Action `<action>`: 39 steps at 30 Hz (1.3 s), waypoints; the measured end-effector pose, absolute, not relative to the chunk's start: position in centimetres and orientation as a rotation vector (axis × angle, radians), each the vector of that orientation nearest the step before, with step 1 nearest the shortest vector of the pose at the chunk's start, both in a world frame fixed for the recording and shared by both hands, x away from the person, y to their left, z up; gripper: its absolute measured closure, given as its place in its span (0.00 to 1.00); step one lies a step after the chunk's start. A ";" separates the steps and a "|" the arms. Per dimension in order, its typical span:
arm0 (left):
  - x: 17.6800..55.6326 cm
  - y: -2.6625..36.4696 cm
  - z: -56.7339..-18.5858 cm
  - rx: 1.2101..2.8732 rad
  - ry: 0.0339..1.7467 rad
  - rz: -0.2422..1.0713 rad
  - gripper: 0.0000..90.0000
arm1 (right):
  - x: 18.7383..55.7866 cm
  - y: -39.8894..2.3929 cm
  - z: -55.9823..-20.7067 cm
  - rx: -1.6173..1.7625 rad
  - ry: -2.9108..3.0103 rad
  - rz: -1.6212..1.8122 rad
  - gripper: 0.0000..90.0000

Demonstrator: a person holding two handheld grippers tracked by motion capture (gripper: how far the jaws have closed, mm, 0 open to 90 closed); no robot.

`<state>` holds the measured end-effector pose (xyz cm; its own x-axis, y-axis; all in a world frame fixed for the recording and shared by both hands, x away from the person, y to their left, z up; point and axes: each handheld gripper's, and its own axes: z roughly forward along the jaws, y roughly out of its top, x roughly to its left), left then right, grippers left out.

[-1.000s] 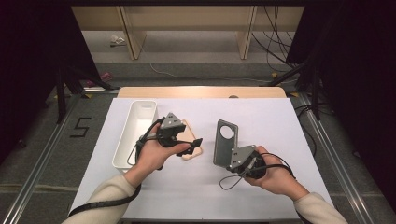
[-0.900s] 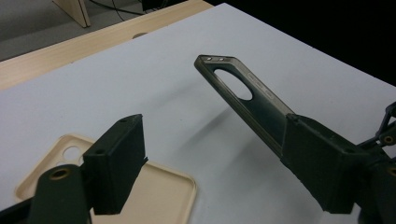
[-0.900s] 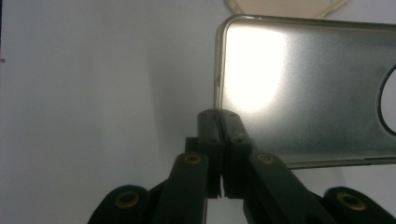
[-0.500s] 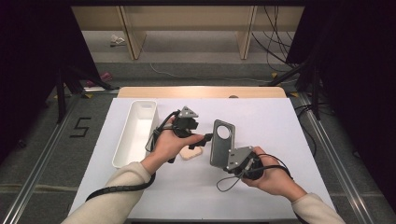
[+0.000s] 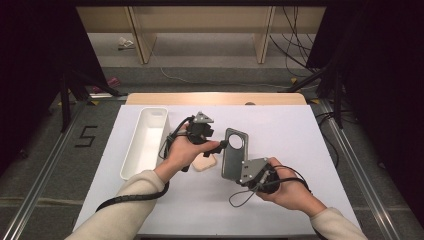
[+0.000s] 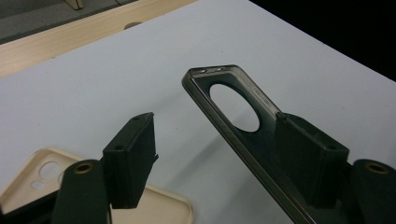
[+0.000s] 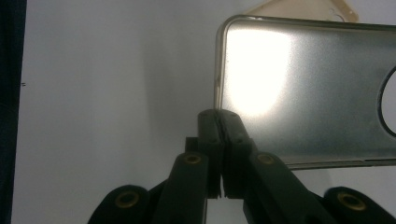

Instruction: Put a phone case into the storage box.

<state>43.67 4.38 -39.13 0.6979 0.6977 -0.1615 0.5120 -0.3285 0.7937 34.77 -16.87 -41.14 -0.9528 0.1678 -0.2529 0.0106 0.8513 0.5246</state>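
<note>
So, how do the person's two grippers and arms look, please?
Both grippers are black. The left gripper carries a grey three-cornered plate on top, and so does the right gripper. Their jaws are blocky black pads on arms with brass-coloured pivots. A black cable trails along the left sleeve; a thin black cable loops below the right gripper. Both sleeves are cream-coloured.

— What do you wear and carry?
— You wear cream sleeves [image 5: 131, 192]. Your left gripper [image 5: 220, 145] and right gripper [image 5: 239, 167] are black, each with a grey three-cornered plate, brass-coloured screws at the jaws, and a black cable trailing toward 6 o'clock.
</note>
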 end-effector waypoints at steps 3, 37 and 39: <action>43.9 4.4 -39.3 2.003 0.939 0.258 0.34 | 34.7 -16.8 -41.1 0.126 2.742 0.778 0.99; 46.2 3.2 -39.6 1.986 1.107 0.087 0.71 | 34.4 -16.2 -41.0 0.099 2.725 0.761 0.99; 46.1 3.2 -39.6 1.984 1.117 0.075 0.73 | 34.4 -16.2 -41.0 0.094 2.726 0.755 0.99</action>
<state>46.14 3.18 -39.58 0.6017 0.7294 -0.3254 0.6795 -0.2533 0.6886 34.43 -16.16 -40.96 -0.9498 0.1444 -0.2777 -0.0190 0.8590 0.5116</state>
